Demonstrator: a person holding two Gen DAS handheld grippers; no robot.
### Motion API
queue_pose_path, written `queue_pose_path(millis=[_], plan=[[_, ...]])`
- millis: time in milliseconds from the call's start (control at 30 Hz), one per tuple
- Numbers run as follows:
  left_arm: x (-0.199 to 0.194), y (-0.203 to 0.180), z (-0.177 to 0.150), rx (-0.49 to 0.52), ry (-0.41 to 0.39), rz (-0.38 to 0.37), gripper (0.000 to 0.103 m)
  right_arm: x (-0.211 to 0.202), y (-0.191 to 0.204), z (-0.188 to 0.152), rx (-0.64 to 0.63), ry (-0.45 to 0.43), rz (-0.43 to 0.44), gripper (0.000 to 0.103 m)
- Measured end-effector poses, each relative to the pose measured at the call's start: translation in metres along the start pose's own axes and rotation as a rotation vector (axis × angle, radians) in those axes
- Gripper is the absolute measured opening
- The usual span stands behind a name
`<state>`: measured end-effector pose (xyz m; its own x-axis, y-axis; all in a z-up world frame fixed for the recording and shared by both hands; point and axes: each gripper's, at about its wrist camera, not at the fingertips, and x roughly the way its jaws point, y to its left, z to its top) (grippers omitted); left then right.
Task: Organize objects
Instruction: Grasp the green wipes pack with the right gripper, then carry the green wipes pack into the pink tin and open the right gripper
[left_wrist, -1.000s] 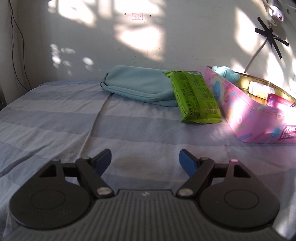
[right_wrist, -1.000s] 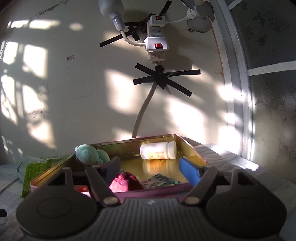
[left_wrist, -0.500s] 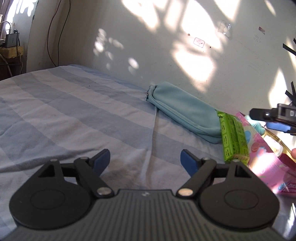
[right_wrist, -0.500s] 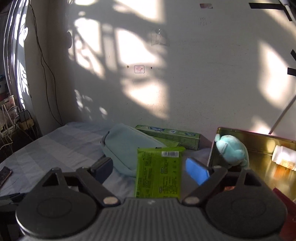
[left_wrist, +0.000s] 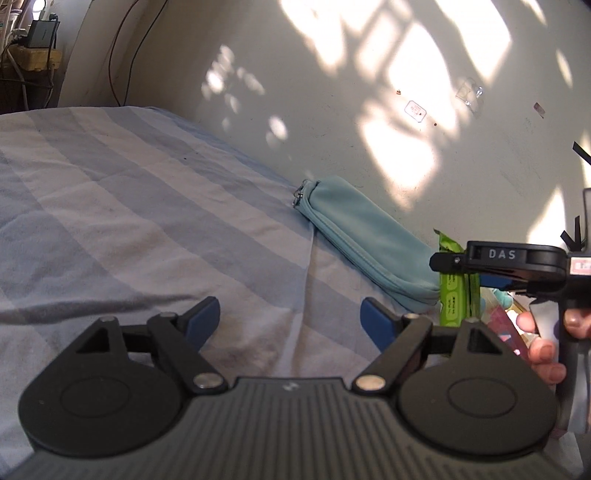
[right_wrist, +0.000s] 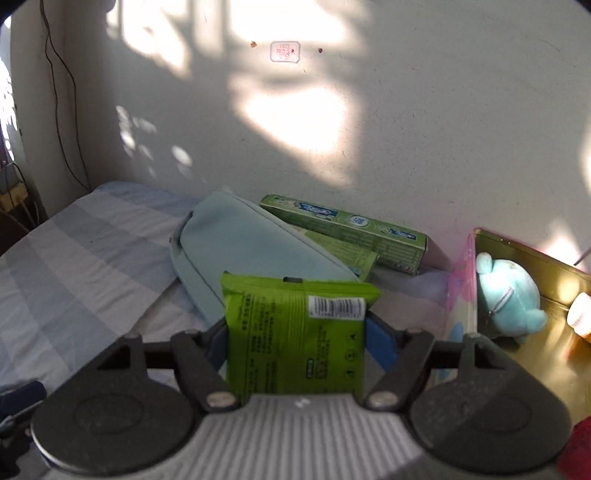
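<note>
We are noting the right gripper (right_wrist: 295, 334) nearest in its own view, its blue pads having just been closing and now pressing on both side edges of the green packet (right_wrist: 295, 332), which is lying between them with its barcode end pointing away. We are finding the left gripper (left_wrist: 290, 315) hovering over the striped bedsheet (left_wrist: 129, 206), its jaws standing apart with nothing between them. From the left wrist view we are seeing the right gripper (left_wrist: 436, 261) side-on at the right edge, a hand (left_wrist: 543, 347) wrapping its handle, the green packet (left_wrist: 458, 295) showing beneath it. Beyond the packet, a light blue zip pouch (right_wrist: 240, 254) is lying on the sheet, the packet's far end overlapping it. Behind the pouch, a green toothpaste box (right_wrist: 343, 229) is resting along the foot of the wall (right_wrist: 369, 110). To the right, a pink tin (right_wrist: 461, 280) is standing open, holding a pale blue plush toy (right_wrist: 506, 295)
</note>
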<state>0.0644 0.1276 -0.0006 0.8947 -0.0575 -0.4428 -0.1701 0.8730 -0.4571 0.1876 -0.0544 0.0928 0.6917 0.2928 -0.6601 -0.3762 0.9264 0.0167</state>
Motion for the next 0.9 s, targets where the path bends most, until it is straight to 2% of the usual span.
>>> queue_pose_path(millis=[133,233,267,300,367,467,600,667,733,800,900], plan=[[-0.001,0.004,0.001,-0.017,0.003,-0.014,0.085,-0.056,-0.002,-0.027,0.103,-0.031,0.307,0.073],[-0.001,0.005,0.001,-0.016,0.003,-0.014,0.085,-0.089,-0.025,-0.068,0.262,-0.057,0.544,0.076],[-0.001,0.004,0.001,-0.01,0.004,-0.011,0.085,-0.097,-0.035,-0.083,0.308,-0.058,0.592,0.077],[-0.002,0.004,0.0,-0.001,0.005,-0.009,0.085,-0.105,-0.044,-0.099,0.334,-0.062,0.6,0.077],[-0.002,0.001,-0.001,0.02,0.008,-0.008,0.085,-0.126,-0.064,-0.135,0.358,-0.087,0.537,0.079],[-0.003,-0.004,-0.003,0.058,0.016,-0.022,0.086,-0.165,-0.093,-0.181,0.362,-0.106,0.366,0.079],[-0.004,-0.011,-0.005,0.101,0.041,-0.036,0.086,-0.218,-0.127,-0.224,0.395,-0.164,0.275,0.081],[-0.013,-0.019,-0.008,0.143,0.051,-0.04,0.085,-0.236,-0.134,-0.234,0.398,-0.188,0.237,0.081],[-0.028,-0.029,-0.011,0.175,0.069,-0.09,0.085,-0.244,-0.133,-0.238,0.377,-0.202,0.205,0.081],[-0.051,-0.047,-0.019,0.259,0.1,-0.155,0.085,-0.243,-0.127,-0.239,0.335,-0.196,0.187,0.081],[-0.077,-0.07,-0.033,0.386,0.136,-0.201,0.083,-0.227,-0.11,-0.231,0.259,-0.174,0.193,0.081]])
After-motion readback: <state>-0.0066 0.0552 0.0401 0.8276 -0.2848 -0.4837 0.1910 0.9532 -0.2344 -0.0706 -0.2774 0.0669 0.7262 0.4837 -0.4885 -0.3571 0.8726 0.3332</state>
